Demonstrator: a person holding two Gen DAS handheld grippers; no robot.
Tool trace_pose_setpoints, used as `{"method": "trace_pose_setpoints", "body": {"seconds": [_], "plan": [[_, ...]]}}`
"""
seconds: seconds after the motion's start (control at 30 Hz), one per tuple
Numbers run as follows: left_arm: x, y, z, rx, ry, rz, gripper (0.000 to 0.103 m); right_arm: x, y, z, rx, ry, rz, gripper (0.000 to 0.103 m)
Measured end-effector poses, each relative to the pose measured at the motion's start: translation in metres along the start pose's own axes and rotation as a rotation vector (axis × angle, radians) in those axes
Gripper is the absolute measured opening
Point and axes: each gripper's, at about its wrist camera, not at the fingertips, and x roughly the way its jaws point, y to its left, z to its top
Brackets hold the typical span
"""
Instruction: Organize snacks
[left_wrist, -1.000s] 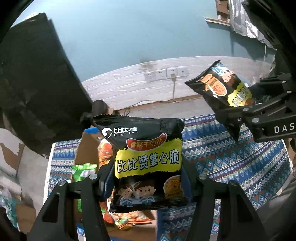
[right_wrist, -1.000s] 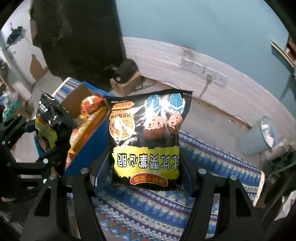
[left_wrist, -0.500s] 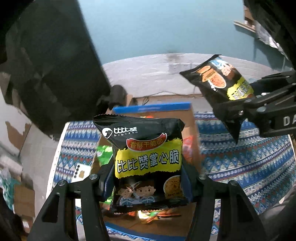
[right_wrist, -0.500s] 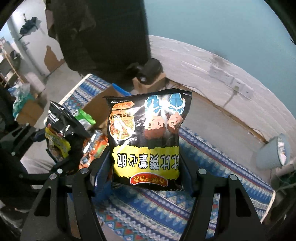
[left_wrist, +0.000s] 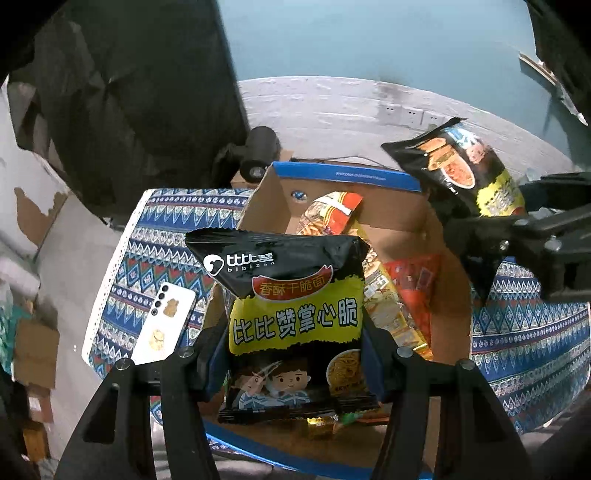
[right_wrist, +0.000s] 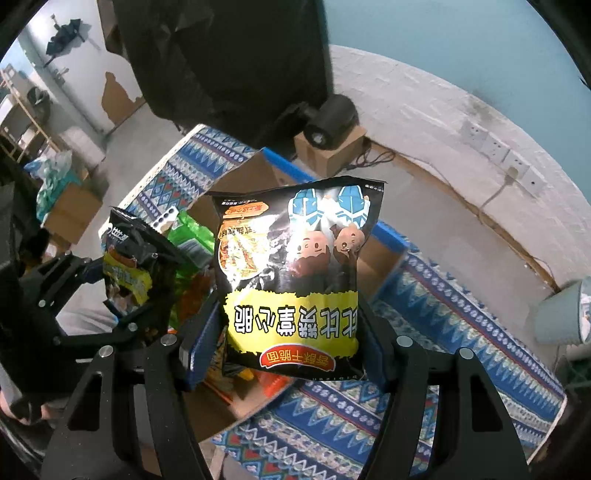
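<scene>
Both claws have swung over the cardboard box (left_wrist: 436, 229). Left view: left claw (left_wrist: 295, 354) pinches its black-and-yellow snack bag (left_wrist: 291, 314) above the box's near edge; lower before releasing. Right view: right claw (right_wrist: 291, 332) pinches the second snack bag (right_wrist: 295, 273), inverted, at the box's right edge; shift inward.

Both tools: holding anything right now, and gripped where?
Yes, each holds a black-and-yellow noodle snack bag. The left tool pinches its bag by the side edges near the bottom; the right tool pinches its upside-down bag by the sides at the logo end.
</scene>
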Motion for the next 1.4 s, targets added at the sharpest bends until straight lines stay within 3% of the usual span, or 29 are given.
{"method": "trace_pose_setpoints", "body": {"seconds": [0.1, 0.37, 0.6, 0.67, 1.0, 1.4], "plan": [[0.0, 0.0, 0.0, 0.0, 0.005, 0.015, 0.062, 0.003, 0.004, 0.002, -0.005, -0.001, 0.01, 0.067], [-0.016, -0.001, 0.001, 0.013, -0.031, 0.061, 0.081, -0.009, 0.004, 0.001, 0.003, -0.027, 0.005, 0.074], [-0.036, -0.008, 0.0, 0.036, -0.05, 0.073, 0.082, -0.035, -0.009, -0.011, 0.031, -0.079, -0.025, 0.075], [-0.044, -0.011, 0.0, 0.041, -0.062, 0.069, 0.088, -0.043, -0.01, -0.016, 0.035, -0.097, -0.033, 0.075], [-0.083, -0.03, 0.002, 0.064, -0.129, 0.03, 0.094, -0.091, -0.014, -0.045, 0.018, -0.202, -0.07, 0.076], [-0.098, -0.056, 0.004, 0.105, -0.162, 0.036, 0.096, -0.118, -0.029, -0.072, 0.023, -0.26, -0.095, 0.076]]}}
